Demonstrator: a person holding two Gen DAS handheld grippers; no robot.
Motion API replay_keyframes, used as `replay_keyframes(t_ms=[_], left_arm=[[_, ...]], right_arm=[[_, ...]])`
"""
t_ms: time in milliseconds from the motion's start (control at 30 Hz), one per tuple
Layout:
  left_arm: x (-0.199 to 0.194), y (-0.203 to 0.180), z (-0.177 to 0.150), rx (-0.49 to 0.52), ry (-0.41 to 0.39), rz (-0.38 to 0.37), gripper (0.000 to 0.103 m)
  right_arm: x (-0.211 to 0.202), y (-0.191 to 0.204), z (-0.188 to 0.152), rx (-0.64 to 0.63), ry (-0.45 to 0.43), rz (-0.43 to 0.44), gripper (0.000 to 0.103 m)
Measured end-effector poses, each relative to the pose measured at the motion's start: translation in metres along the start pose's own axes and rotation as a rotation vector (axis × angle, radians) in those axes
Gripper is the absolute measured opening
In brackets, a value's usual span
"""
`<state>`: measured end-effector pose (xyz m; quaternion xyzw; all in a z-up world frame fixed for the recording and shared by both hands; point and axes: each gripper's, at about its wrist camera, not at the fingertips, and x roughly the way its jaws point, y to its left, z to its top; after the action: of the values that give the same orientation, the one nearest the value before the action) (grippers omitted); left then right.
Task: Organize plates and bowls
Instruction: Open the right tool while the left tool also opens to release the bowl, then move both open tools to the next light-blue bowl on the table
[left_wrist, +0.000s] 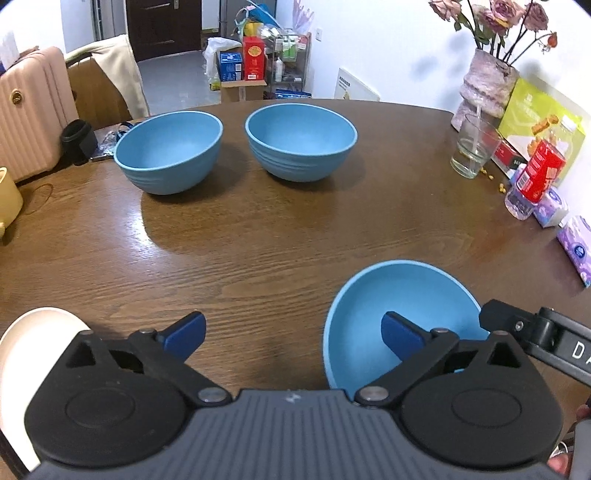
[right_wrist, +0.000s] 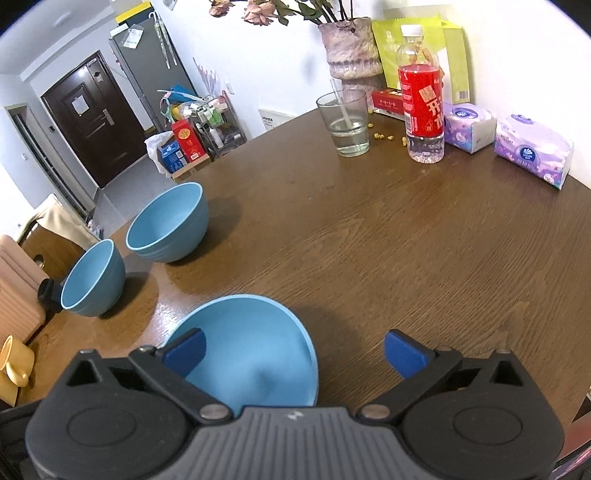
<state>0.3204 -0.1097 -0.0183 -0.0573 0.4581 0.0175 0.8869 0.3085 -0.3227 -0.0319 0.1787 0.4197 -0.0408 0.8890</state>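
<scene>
The near blue bowl is the landmark, sitting on the brown wooden table close to the person's edge. The left gripper hangs above the table just left of this bowl, tilted steeply downward, its blue pads spread wide with nothing between them; its right pad sits over the bowl's inside as seen from the left wrist camera, without visibly pressing on it. The right gripper is angled down the same way just right of the bowl, also fully spread and holding nothing; its left pad overlaps the bowl's left rim in the right wrist view, and bare wood lies between the pads. Part of the right gripper's black body shows at the bowl's right side in the left wrist view.

To the left of the near bowl, at the table's near edge, a cream plate peeks out from under the left gripper's body.

Well beyond the near bowl and to its left stand two more blue bowls: the left far bowl and the right far bowl, upright, side by side and a little apart.

Far right of the near bowl, against the wall, are a drinking glass, a bottle with a red label, two tissue packs and a vase of dried roses.
</scene>
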Motion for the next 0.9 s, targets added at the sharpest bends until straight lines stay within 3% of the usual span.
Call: replay_keyframes(t_ms=[467,900], left_arm=[[-0.023,0.021,0.02,-0.063,-0.05,0.007,0.103],[-0.051,0.051,0.056,-0.078,-0.106,0.039,0.103]], right_arm=[[-0.014,0.008,0.012,0.001,-0.005,0.004,0.103],[-0.027,0.048,0.035,-0.059,-0.004,0.046,0.103]])
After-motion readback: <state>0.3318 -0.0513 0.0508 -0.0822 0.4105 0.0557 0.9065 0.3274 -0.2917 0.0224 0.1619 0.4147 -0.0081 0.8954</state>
